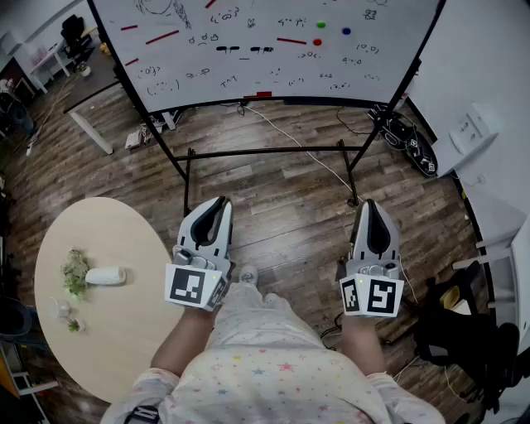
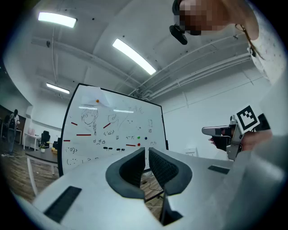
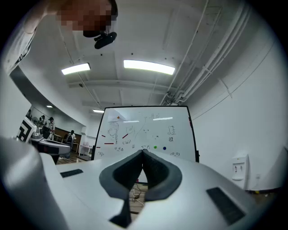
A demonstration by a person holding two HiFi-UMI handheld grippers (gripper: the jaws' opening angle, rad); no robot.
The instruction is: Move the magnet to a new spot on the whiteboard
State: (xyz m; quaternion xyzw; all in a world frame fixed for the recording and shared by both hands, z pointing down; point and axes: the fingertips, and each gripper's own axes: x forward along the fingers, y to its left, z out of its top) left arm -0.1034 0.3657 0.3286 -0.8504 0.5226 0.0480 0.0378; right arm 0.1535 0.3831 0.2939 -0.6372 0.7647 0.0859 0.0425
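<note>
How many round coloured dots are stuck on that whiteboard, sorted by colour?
Green dot: 1
Red dot: 1
Blue dot: 1
Orange dot: 1
Total: 4

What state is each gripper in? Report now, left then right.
Left gripper: closed, holding nothing.
Right gripper: closed, holding nothing.
</note>
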